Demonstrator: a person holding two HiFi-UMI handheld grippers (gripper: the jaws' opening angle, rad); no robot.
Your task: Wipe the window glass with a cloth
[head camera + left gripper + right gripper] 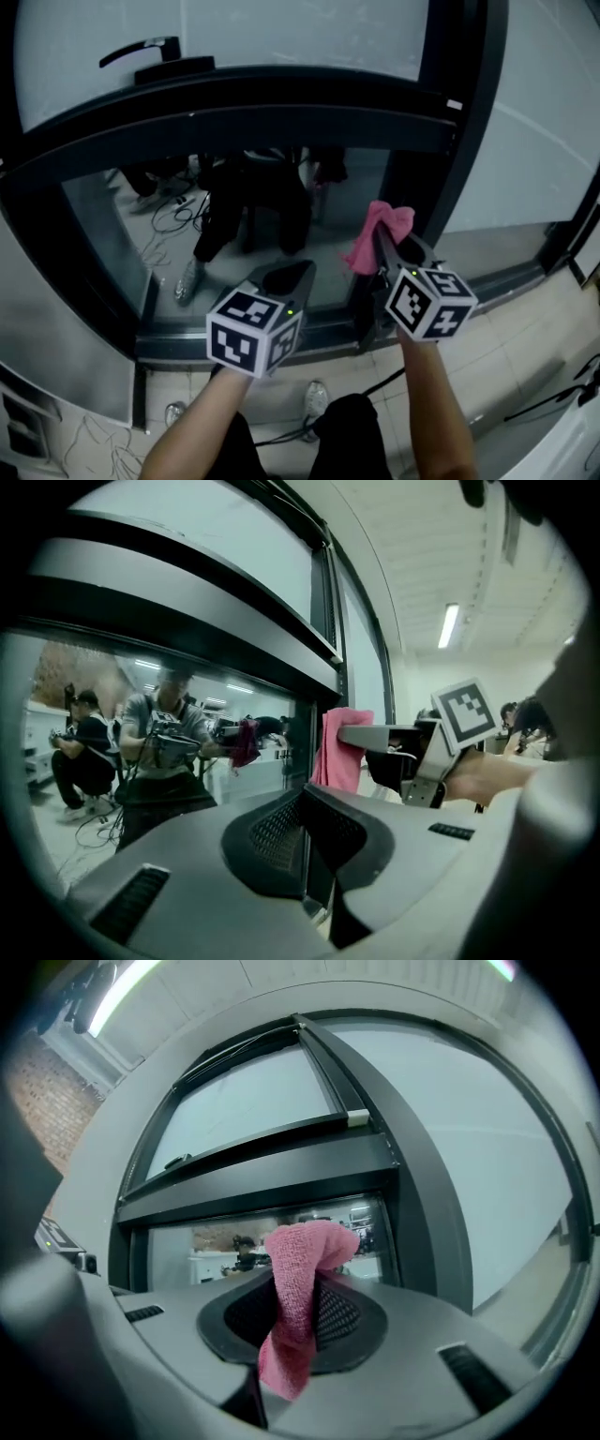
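Cloth point(298, 1283) pinched in right gripper point(296, 1335); only left gripper view shows left gripper point(306, 844) closed

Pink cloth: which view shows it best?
Right gripper view: the pink cloth sits centre frame, clamped in the right gripper's jaws, with its weave visible. Head view shows it small, bunched at the jaw tips by the window glass. Left gripper view shows it side-on, hanging beside the window frame.

Right gripper point(382, 249) holds a pink cloth point(392, 221) at the window glass point(105, 234), left gripper point(298, 274) just beside it
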